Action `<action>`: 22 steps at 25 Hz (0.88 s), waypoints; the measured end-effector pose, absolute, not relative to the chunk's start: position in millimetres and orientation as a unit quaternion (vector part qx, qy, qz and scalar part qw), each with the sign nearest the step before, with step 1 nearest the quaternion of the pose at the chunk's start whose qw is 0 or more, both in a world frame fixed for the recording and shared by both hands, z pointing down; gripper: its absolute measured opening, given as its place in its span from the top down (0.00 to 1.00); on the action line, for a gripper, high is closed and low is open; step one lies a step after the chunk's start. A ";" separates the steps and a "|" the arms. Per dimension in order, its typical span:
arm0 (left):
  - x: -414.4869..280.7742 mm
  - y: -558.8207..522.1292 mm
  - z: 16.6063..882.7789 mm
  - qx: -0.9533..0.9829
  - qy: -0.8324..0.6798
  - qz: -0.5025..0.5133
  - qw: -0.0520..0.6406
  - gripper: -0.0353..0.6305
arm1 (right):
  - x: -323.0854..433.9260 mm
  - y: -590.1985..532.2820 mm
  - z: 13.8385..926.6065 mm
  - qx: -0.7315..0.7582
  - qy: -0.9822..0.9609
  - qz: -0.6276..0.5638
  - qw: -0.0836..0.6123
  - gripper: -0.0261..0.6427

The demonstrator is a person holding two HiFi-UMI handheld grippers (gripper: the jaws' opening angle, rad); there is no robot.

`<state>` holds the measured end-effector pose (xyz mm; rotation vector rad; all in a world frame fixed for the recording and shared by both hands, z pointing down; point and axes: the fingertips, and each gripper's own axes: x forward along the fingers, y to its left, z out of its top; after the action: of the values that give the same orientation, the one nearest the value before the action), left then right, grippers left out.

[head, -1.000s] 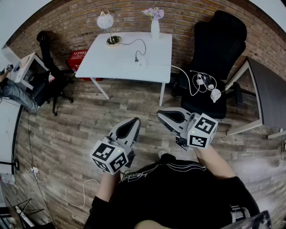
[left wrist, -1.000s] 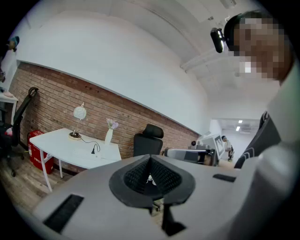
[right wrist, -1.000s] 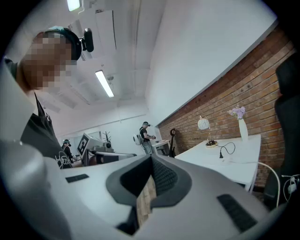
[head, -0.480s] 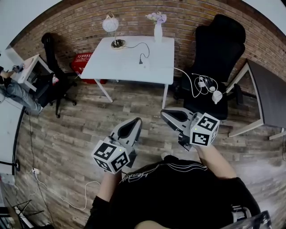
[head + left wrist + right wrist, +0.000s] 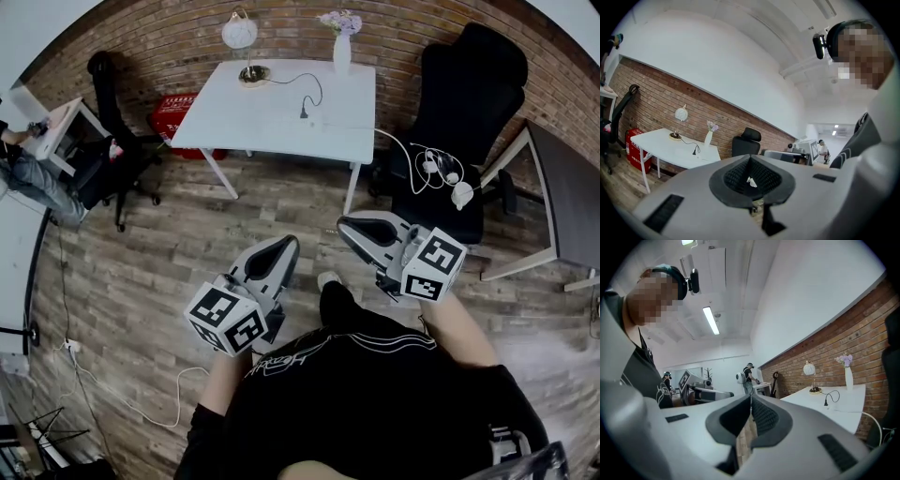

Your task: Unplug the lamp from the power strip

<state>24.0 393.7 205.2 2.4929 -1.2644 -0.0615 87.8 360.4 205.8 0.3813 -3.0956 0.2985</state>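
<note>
Both grippers hung low in the frame, well short of the job. The left gripper (image 5: 284, 246) had its jaws pressed together on nothing, and the right gripper (image 5: 349, 231) was the same: jaws closed flat, empty.

The target sat far off at the upper centre, on the white table (image 5: 272, 131). The lamp (image 5: 240, 33) stood at the table's upper-left corner. Its black cord (image 5: 291, 81) looped rightward and down to the dark plug (image 5: 305, 112). That plug stood upright in the power strip (image 5: 319, 122), which was white on white and hard to trace.

So the plug lay straight ahead of both tools and well apart from them, almost on the line between the two tips. The left gripper view had the table off to its left, and the right gripper view had it off to its right. The right tip looked a shade nearer, though that was a close call.

With the plug standing up from the strip, the pull looked likely to go up and away from the tabletop. The jaws would have to part first.
</note>
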 end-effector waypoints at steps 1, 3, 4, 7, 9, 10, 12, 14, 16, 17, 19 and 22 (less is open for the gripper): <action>20.4 386.8 207.1 0.878 -0.448 -0.019 0.168 0.94 | 83.6 354.3 208.4 0.119 -0.989 0.087 0.011 0.96; 11.6 372.2 213.1 0.875 -0.454 -0.018 0.167 0.94 | 75.7 340.0 214.7 0.117 -0.989 0.085 0.016 0.96; 7.3 366.0 217.5 0.872 -0.455 -0.023 0.178 0.94 | 72.2 333.4 219.2 0.116 -0.989 0.095 0.015 0.96; -3.3 345.4 233.5 0.865 -0.449 -0.045 0.219 0.94 | 65.0 313.1 236.2 0.112 -0.986 0.126 0.010 0.96; -10.6 320.5 243.7 0.861 -0.452 -0.049 0.226 0.94 | 62.9 286.7 244.7 0.116 -0.985 0.126 0.008 0.96; -14.5 305.5 248.5 0.861 -0.454 -0.047 0.227 0.94 | 61.4 270.2 247.9 0.120 -0.985 0.127 0.006 0.96; -23.2 273.5 258.3 0.860 -0.454 -0.040 0.231 0.94 | 56.5 235.3 255.1 0.127 -0.983 0.134 0.003 0.96; -32.4 238.8 268.7 0.858 -0.455 -0.030 0.237 0.94 | 49.7 199.4 265.1 0.134 -0.980 0.145 0.005 0.96; -40.3 199.5 276.9 0.858 -0.453 -0.022 0.241 0.94 | 42.8 160.0 274.3 0.139 -0.978 0.153 0.010 0.96; -43.1 178.6 279.7 0.859 -0.450 -0.020 0.244 0.94 | 39.7 139.2 277.5 0.141 -0.978 0.154 0.013 0.96; -48.0 137.1 283.9 0.862 -0.441 -0.012 0.250 0.94 | 34.3 98.7 282.9 0.146 -0.977 0.156 0.017 0.96; -58.8 80.0 287.2 0.861 -0.440 0.003 0.255 0.94 | 27.9 46.2 291.6 0.151 -0.974 0.168 0.020 0.96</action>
<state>-58.8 80.0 287.2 2.3384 -1.1963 0.0092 27.9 46.2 291.6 0.4687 -3.0205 0.5208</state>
